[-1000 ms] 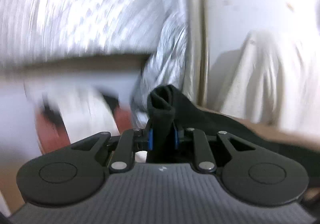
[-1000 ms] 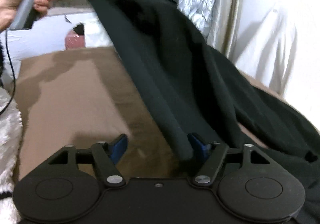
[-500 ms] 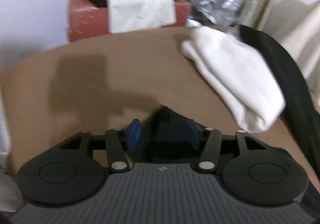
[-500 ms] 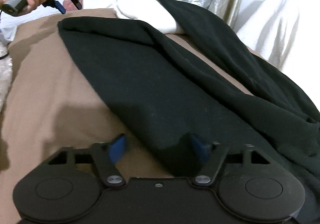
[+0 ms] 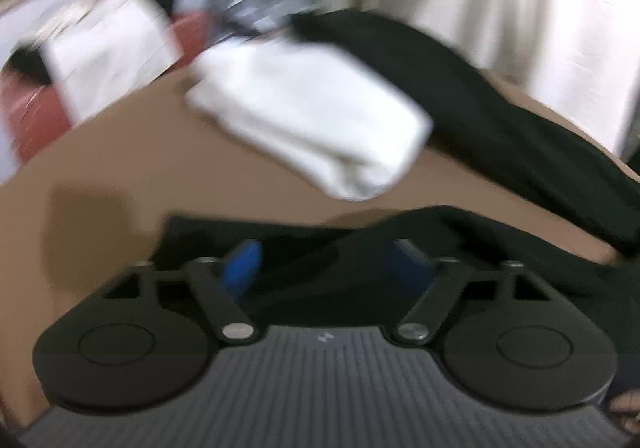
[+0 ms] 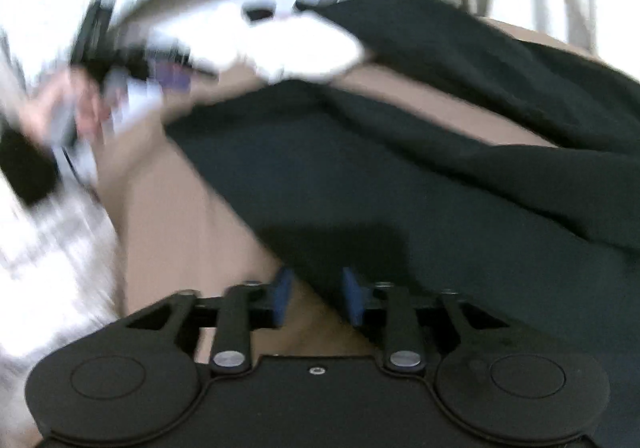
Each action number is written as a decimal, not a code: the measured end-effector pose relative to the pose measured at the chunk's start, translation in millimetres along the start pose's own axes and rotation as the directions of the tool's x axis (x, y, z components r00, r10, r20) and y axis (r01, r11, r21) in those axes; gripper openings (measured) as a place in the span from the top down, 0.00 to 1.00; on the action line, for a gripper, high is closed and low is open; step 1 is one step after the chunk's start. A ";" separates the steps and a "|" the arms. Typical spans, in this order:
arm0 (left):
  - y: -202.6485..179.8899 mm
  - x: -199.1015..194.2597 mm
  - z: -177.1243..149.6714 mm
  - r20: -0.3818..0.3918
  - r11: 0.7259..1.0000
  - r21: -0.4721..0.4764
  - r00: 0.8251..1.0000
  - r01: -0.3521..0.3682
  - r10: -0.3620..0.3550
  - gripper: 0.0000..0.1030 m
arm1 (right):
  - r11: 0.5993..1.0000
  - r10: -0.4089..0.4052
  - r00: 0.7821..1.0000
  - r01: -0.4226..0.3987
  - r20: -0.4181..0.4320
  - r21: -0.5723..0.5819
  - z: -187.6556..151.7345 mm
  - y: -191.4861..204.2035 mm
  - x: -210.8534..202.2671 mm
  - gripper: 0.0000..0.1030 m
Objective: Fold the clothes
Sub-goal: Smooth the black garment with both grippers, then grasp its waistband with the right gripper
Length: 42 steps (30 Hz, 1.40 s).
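1. Brown bedding (image 5: pixel 132 167) fills the surface in both views, with pale hanging cloth (image 5: pixel 520 7) behind it on the far right; both views are blurred.
2. Counted: one black garment (image 6: pixel 400 187), one folded white garment (image 5: pixel 320 127), one red box (image 5: pixel 28 107) at far left with a white cloth over it.
3. Open brown surface lies left of the black garment's near-left edge; the white garment sits far from it, a brown strip between; a long black part runs along the far right.
4. Left gripper (image 5: pixel 326 264): blue pads spread wide, black fabric lying between them, not pinched.
5. Right gripper (image 6: pixel 316 298): pads a narrow gap apart at the garment's near corner; whether they touch the cloth, I cannot tell.
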<state>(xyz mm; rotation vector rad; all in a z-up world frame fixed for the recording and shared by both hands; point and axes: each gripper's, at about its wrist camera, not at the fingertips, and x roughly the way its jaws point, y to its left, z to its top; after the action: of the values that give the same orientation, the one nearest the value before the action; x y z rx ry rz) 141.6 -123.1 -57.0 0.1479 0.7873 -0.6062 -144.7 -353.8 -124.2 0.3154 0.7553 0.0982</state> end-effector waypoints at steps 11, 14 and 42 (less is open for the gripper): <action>-79.3 82.4 -33.3 -0.045 0.853 0.494 0.974 -0.171 0.221 0.87 | 0.962 -0.258 0.958 0.242 0.128 0.130 25.6 -129.2 -109.8 0.46; -61.9 77.8 -2.9 -0.028 0.923 0.308 0.968 -0.231 0.251 0.96 | 0.934 -0.320 0.931 0.280 0.175 0.220 16.0 -166.0 -129.2 0.46; -369.7 87.3 45.2 -0.174 0.892 0.415 0.978 0.181 -0.118 0.32 | 0.494 -0.554 0.826 0.425 -0.103 0.759 14.8 -397.6 -230.7 0.20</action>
<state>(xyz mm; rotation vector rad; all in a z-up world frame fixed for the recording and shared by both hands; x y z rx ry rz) 9.3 -482.0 -51.4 0.5459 0.7999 -0.9212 -311.9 -780.7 -87.9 0.8936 0.6695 -0.8330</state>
